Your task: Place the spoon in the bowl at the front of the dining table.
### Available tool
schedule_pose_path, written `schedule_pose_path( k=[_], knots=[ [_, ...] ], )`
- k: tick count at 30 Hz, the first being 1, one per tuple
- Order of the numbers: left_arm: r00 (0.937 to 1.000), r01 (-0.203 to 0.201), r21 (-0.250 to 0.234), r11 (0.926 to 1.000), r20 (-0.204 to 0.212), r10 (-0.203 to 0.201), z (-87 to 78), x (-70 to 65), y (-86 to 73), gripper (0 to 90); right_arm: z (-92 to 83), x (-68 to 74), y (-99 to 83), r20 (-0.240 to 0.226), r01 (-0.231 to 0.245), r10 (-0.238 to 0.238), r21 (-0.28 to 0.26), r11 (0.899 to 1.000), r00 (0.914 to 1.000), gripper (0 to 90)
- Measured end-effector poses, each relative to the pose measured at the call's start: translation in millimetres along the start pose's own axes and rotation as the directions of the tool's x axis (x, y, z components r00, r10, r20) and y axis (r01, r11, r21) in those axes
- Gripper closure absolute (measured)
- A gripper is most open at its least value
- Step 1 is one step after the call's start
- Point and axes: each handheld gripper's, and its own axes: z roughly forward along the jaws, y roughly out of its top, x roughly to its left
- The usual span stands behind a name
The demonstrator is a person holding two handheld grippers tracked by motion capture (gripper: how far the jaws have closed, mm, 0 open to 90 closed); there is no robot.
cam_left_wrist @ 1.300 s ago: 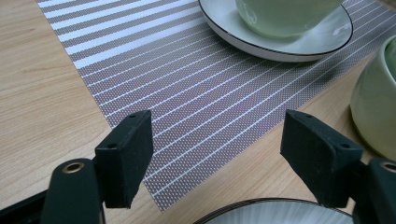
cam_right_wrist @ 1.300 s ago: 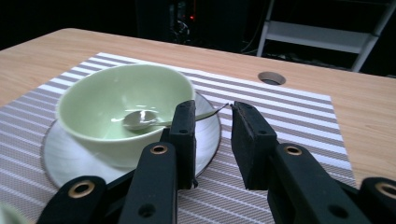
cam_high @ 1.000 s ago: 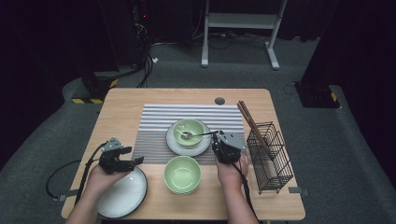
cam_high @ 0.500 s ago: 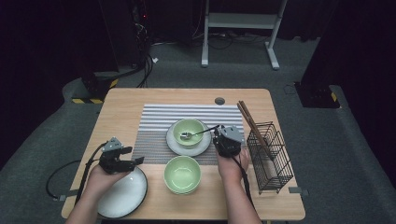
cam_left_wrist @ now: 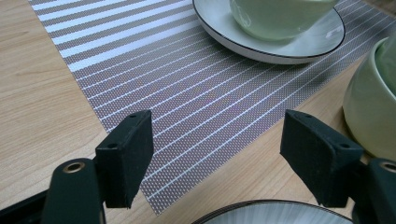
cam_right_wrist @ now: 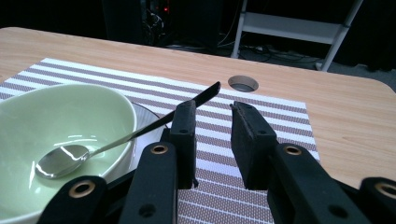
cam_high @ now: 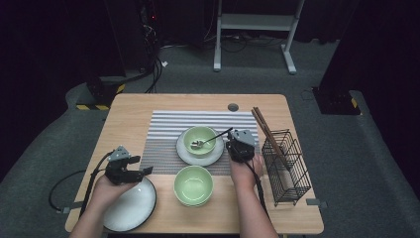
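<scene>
Right gripper view: right gripper point(cam_right_wrist: 212, 140) jaws apart, empty, beside the metal spoon point(cam_right_wrist: 88, 151) lying in the pale green ceramic bowl point(cam_right_wrist: 56, 126); left gripper point(cam_left_wrist: 217, 154) wide apart.

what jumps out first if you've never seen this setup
A spoon lying in the green bowl on a white saucer at the striped mat's middle, with the right gripper open just beside its handle. A second green bowl sits nearer the person.

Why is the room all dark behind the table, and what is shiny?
High view: light falls on the table, the room behind stays nearly black. Right gripper view: glare on the spoon, and the hand-held gripper looks soft up close. Left gripper view: the placemat is sharp.
</scene>
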Motion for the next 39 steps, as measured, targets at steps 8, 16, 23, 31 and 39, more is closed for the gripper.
schedule_pose_path(
  k=[8, 16, 23, 31, 39],
  knots=[
    [1.0000, 0.002, -0.001, 1.0000, 0.001, -0.002, -0.3, 0.3, -0.1, 25.9, 7.4, -0.7, 2.9, 0.009, 0.002, -0.002, 0.007, 1.000, 1.0000, 70.9],
    [1.0000, -0.003, 0.001, 1.0000, 0.005, 0.003, 1.0, -1.0, 0.1, 25.9, -1.7, 1.7, -0.6, -0.007, 0.000, 0.000, 0.004, 1.000, 1.0000, 70.5],
    [1.0000, -0.002, 0.005, 1.0000, 0.005, 0.002, 1.5, -1.6, -0.2, 25.9, -17.6, 5.8, -1.6, -0.027, 0.002, -0.003, -0.019, 1.000, 0.9996, 70.2],
    [1.0000, -0.007, 0.011, 0.9999, 0.002, 0.007, 2.2, -2.4, -0.4, 25.9, -36.6, 11.1, -0.5, -0.053, 0.026, -0.029, -0.053, 0.998, 0.9982, 69.3],
    [1.0000, -0.008, 0.011, 0.9999, 0.000, 0.008, 2.2, -2.6, -0.4, 25.8, -52.3, 9.4, 2.5, -0.054, 0.024, -0.028, -0.081, 0.996, 0.9981, 68.3]
  ],
)
